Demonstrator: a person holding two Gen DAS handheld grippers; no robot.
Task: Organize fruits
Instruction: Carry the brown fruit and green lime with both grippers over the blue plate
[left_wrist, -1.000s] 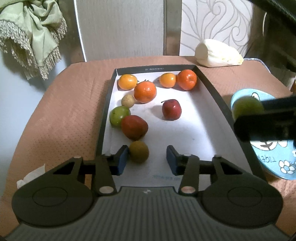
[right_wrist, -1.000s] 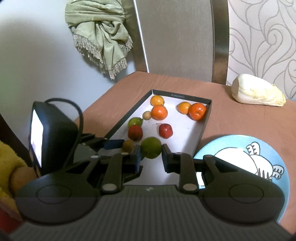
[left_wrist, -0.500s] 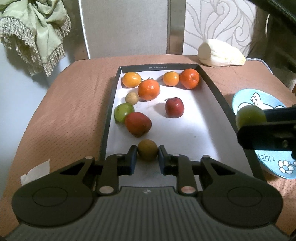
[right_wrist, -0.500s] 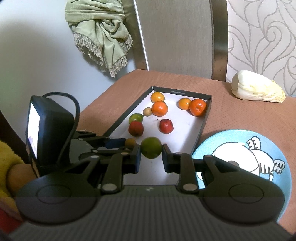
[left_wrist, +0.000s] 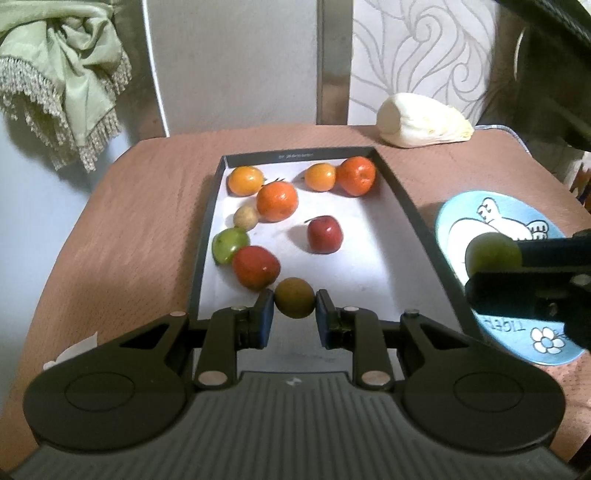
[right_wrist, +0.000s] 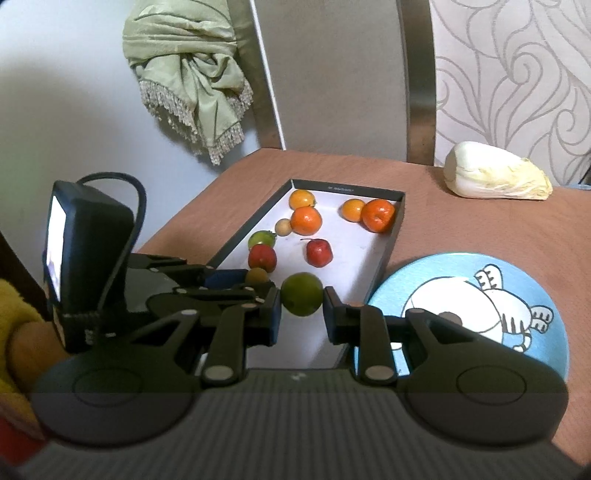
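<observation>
My left gripper (left_wrist: 294, 308) is shut on a small brown-green fruit (left_wrist: 294, 302) at the near end of the black-walled tray (left_wrist: 402, 201). Just beyond it lie a red fruit (left_wrist: 255, 266), a green fruit (left_wrist: 229, 245), a red apple (left_wrist: 324, 234), a small tan fruit (left_wrist: 245, 217) and several orange fruits (left_wrist: 277, 202). My right gripper (right_wrist: 302, 306) is shut on a round green fruit (right_wrist: 301, 293), held above the tray's near right edge beside the blue plate (right_wrist: 465, 273). In the left wrist view that green fruit (left_wrist: 492, 254) hangs over the plate (left_wrist: 458, 210).
A pale cabbage (left_wrist: 424, 120) lies at the table's far right. A green fringed cloth (left_wrist: 62, 74) hangs on the wall at left. A chair back (left_wrist: 240, 62) stands behind the brown table (left_wrist: 122, 221). A scrap of white paper (left_wrist: 70, 352) lies near the left edge.
My left gripper slid right around the brown-green fruit and its jaws came together on it. The right gripper keeps its green fruit, and the plate shows a little wider in its view.
</observation>
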